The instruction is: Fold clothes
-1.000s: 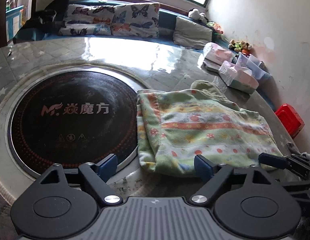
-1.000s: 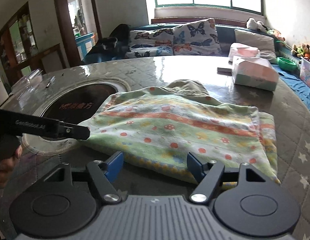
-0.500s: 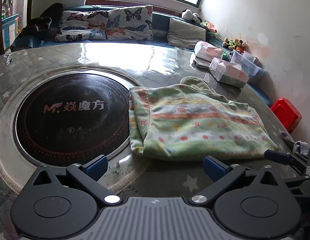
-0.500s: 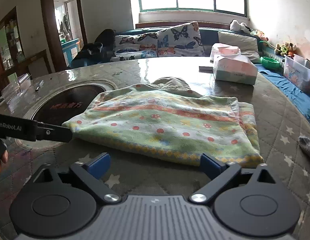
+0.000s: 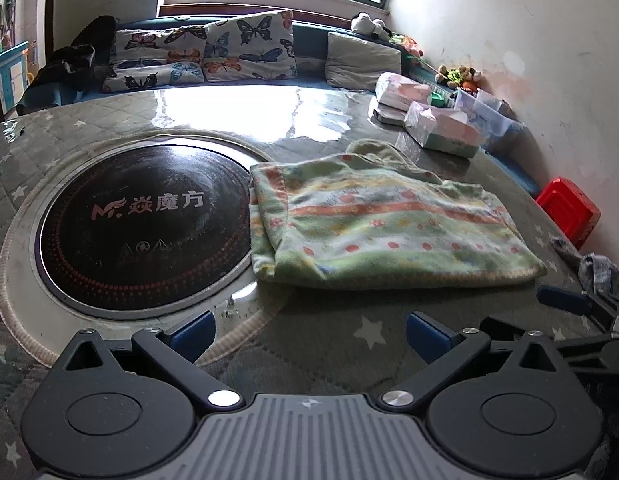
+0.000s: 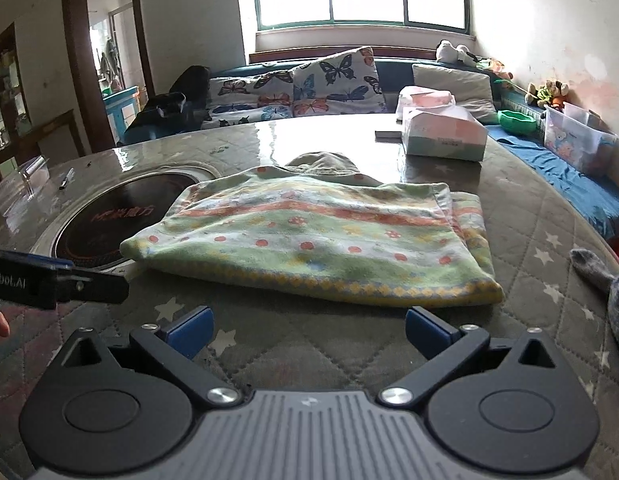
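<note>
A folded green fleece garment (image 5: 381,224) with orange stripes and red dots lies flat on the quilted table, its right part beside the black round plate. In the right wrist view the garment (image 6: 317,240) shows a yellow diamond hem along its near edge. My left gripper (image 5: 309,332) stands open a short way in front of that edge, with only tabletop between its blue pads. My right gripper (image 6: 309,328) is open too, just short of the hem and touching nothing. Each gripper's finger shows at the side of the other's view.
A black round induction plate (image 5: 141,220) is set into the table at the left. Tissue packs (image 6: 441,136) stand at the far right, and a grey sock (image 6: 613,288) lies at the right edge. A red crate (image 5: 569,212) sits beyond the table. A cushioned sofa runs behind.
Both grippers have drawn back from the garment's near edge and their jaws have spread wider. The garment stays flat where it lay.
</note>
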### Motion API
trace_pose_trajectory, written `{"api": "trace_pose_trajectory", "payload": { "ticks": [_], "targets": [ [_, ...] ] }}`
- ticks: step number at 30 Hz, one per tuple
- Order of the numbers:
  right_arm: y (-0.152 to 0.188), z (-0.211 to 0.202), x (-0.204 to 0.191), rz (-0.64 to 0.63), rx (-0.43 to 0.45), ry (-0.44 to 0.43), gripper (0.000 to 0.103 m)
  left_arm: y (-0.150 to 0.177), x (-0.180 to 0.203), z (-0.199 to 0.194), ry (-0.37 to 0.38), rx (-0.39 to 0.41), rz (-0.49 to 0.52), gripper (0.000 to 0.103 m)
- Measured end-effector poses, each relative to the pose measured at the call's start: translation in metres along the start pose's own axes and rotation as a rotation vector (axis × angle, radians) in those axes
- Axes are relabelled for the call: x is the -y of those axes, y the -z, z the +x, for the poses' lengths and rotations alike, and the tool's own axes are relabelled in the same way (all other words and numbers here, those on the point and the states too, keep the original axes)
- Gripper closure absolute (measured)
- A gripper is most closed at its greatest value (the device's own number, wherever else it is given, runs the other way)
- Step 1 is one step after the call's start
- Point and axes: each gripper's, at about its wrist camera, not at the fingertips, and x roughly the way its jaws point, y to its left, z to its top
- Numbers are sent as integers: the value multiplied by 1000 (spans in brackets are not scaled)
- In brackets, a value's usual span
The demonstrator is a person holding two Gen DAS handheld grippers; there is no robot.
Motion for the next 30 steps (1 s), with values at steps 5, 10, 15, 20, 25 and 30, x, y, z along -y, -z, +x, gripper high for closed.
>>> {"api": "trace_pose_trajectory", "payload": {
  "ticks": [5, 10, 15, 20, 25, 30],
  "targets": [
    [4, -4, 2, 16, -1, 17, 0, 5, 4, -2, -2, -13, 14, 0],
    [8, -10, 5, 38, 5, 30, 0, 10, 7, -8, 4, -4, 25, 0],
    [13, -15, 5, 49, 10, 38, 0, 14, 12, -11, 12, 0, 40, 0],
    [17, -19, 1, 49, 10, 37, 0, 21, 15, -13, 16, 0, 45, 0],
    [22, -22, -2, 54, 14, 35, 0, 26, 15, -16, 31, 9, 47, 0],
    [25, -22, -4, 51, 11, 36, 0, 30, 15, -17, 31, 11, 37, 0]
  ]
}}
